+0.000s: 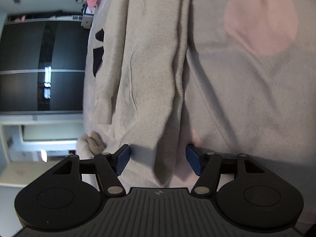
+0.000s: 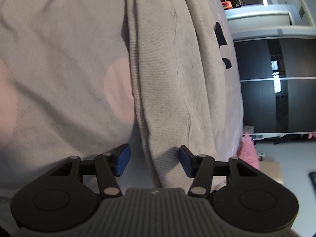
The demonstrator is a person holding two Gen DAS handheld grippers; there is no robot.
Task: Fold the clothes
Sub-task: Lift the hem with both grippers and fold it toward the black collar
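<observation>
Both the left tongs and the right tongs are spread wide around a ribbed edge of the beige sweater, which lies on the grey bedspread with pink dots.

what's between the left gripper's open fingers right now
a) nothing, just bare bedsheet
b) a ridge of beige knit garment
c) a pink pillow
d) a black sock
b: in the left wrist view the left gripper is open, with a raised fold of the beige knit garment between its blue pads.
</observation>
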